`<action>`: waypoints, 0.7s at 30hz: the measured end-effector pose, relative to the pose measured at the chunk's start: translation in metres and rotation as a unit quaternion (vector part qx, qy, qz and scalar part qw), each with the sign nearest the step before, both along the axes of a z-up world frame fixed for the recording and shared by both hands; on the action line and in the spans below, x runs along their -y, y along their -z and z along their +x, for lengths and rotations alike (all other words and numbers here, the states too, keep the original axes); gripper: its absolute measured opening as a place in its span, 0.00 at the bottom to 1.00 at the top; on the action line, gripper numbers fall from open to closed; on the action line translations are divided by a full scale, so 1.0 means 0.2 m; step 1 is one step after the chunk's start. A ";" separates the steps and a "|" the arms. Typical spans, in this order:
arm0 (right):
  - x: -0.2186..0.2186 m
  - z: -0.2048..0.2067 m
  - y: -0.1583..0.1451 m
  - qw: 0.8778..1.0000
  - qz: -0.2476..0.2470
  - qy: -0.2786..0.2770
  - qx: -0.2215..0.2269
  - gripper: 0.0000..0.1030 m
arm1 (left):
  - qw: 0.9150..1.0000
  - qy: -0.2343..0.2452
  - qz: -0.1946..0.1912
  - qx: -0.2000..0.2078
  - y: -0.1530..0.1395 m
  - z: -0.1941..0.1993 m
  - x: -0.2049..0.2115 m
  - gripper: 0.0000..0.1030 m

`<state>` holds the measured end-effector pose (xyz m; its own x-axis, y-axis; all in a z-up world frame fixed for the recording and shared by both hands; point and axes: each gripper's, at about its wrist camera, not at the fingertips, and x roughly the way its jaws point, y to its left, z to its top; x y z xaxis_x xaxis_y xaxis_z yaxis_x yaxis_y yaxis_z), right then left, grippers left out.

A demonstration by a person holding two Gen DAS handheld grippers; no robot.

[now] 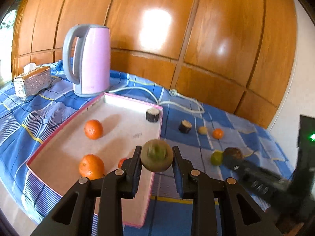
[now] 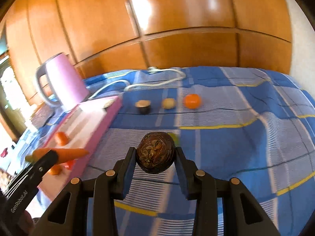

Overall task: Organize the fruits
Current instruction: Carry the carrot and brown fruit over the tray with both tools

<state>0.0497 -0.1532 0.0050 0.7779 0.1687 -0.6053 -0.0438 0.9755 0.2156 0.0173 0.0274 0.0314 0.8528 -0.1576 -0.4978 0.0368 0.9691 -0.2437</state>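
The left gripper (image 1: pixel 157 158) is clamped on a round brown-green kiwi-like fruit (image 1: pixel 157 155), held by its flanks just over the near right wall of the shallow pink-edged cardboard tray (image 1: pixel 157 129). The right gripper (image 2: pixel 155 153) is closed on a dark brown, wrinkled, egg-shaped fruit (image 2: pixel 155 152) above the blue checked cloth-covered surface (image 2: pixel 246 137), beside the tray. Both fruits are round and pinched only at their widest points, so a jolt could let either roll out of the pads and drop. In the right wrist view an orange carrot-shaped piece (image 2: pixel 67 153) appears at the other gripper's tip; what carries it I cannot tell. The two grippers work close together, so they could knock each other at the tray wall. Released from a height, a fruit could bounce over the low rim or strike the glossy round oranges (image 1: pixel 93 129) already inside.
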 end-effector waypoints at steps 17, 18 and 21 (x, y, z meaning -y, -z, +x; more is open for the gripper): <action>-0.49 0.14 -0.04 0.991 0.002 -0.131 -0.014 0.38 | 0.985 -0.175 -0.009 0.006 -0.02 0.05 -0.35 0.28; -0.51 0.15 -0.04 0.991 0.002 -0.135 -0.015 0.38 | 0.983 -0.185 -0.010 0.003 -0.01 0.06 -0.37 0.28; -0.55 0.17 -0.04 0.989 0.001 -0.144 -0.016 0.38 | 0.978 -0.208 -0.024 -0.007 0.02 0.07 -0.42 0.28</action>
<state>0.0847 -0.0423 0.0140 0.6775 0.3823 -0.6284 -0.3137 0.9229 0.2233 0.0319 0.1107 0.0278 0.8419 0.1773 -0.5097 -0.3608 0.8873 -0.2873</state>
